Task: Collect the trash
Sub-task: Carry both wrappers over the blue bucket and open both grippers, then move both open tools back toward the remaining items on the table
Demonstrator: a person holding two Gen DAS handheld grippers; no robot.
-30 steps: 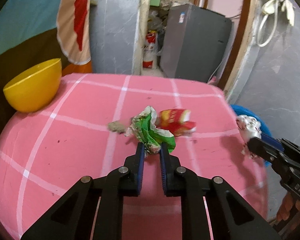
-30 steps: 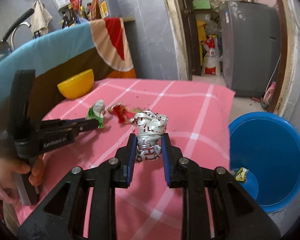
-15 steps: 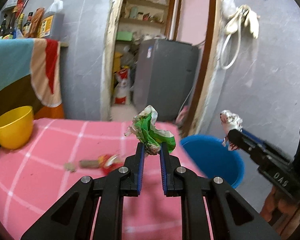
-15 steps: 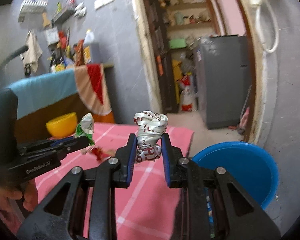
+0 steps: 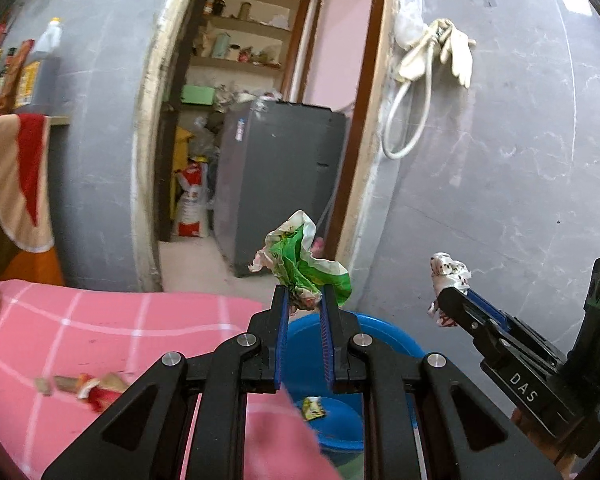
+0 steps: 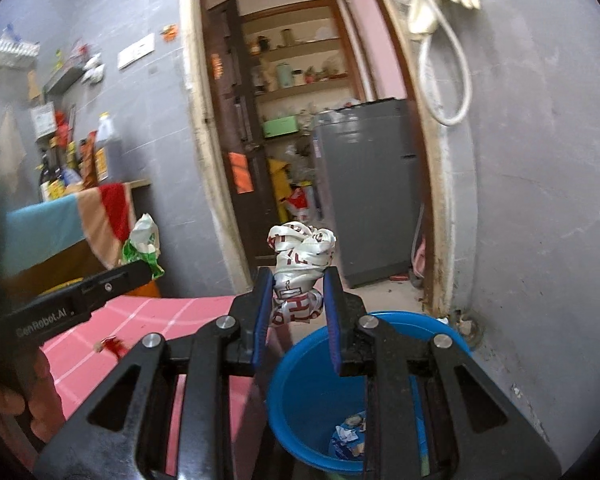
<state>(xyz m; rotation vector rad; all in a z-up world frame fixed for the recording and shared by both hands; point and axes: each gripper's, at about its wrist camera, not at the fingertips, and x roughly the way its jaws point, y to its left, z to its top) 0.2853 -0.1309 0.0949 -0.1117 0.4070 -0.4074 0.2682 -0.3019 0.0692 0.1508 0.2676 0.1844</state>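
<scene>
The room has grey walls and an open doorway to a small store room, and in front there is a table with a pink checked cloth [image 5: 100, 320]; beside its end a round blue plastic bucket [image 6: 300, 408] stands on the floor with a few scraps already at its bottom. The left gripper [image 5: 303, 300] has its jaws pressed together on a crumpled green and white plastic wrapper [image 5: 300, 264], which it pinches at the lower, bunched part while the loose edges stand up free. The right gripper [image 6: 298, 292] pinches a crumpled white wrapper with red print [image 6: 300, 264] around its narrow waist, and the ball-like top comes out above the pads. Both pieces are in the air near the bucket, the white one seems almost over its rim. I judge that these wrappers are very light, thin and soft, and they spring back a little when squeezed, so the best place to hold is the dense crushed middle, not a loose flap that can tear or slide out. Being so light, they may stick to the blue pads or drift sideways when released. Some small red and brown scraps [image 5: 88, 390] lie on the cloth.
</scene>
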